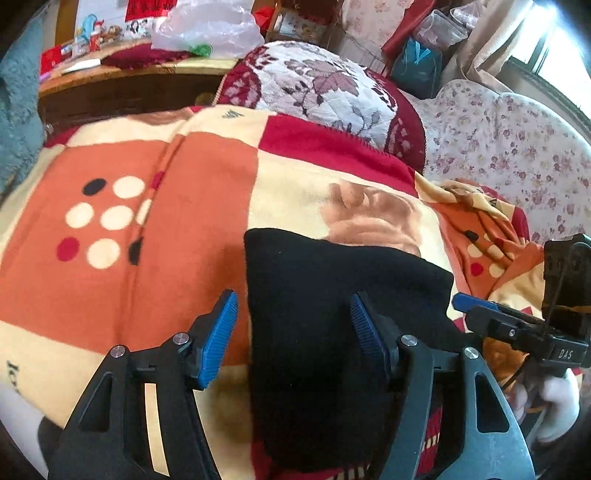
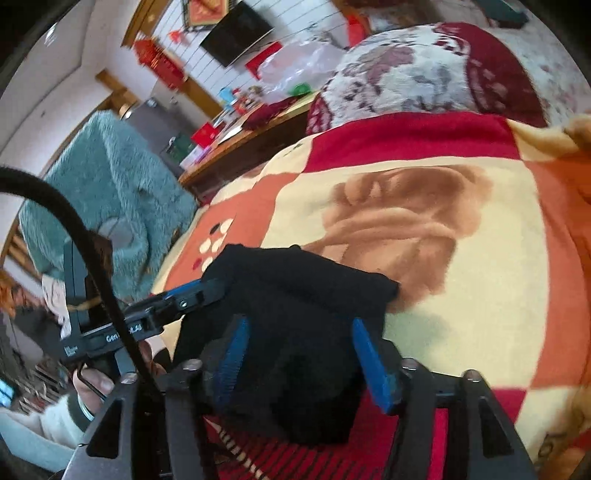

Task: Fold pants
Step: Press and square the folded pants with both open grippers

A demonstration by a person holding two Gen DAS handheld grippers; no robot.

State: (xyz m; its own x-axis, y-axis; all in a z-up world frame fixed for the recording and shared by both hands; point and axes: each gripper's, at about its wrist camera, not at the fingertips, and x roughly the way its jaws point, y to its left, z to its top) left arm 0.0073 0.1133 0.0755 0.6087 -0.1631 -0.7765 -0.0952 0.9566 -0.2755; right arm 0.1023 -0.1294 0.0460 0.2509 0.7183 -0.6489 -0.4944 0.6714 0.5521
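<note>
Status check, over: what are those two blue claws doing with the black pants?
Left gripper open, straddling the black pants' left edge. Right gripper open over the bundle. Pants bunched on the patterned blanket. Nothing in the way.

Black folded knit pants (image 1: 332, 332) lying on a bed under a patchwork fleece blanket of orange, cream and red squares with dots (image 1: 129, 229). Left hand-held gripper (image 1: 293, 325) spread wide, blue ribbed pads (image 1: 221, 336) apart, one over the blanket, the other over the pants. Right hand-held gripper (image 1: 460, 301) reaching in from the right edge, tip at the pants' edge. Behind: white floral plush cushion (image 1: 317, 88), wooden counter (image 1: 125, 79) with clutter, clear plastic bag (image 1: 207, 26).
</note>
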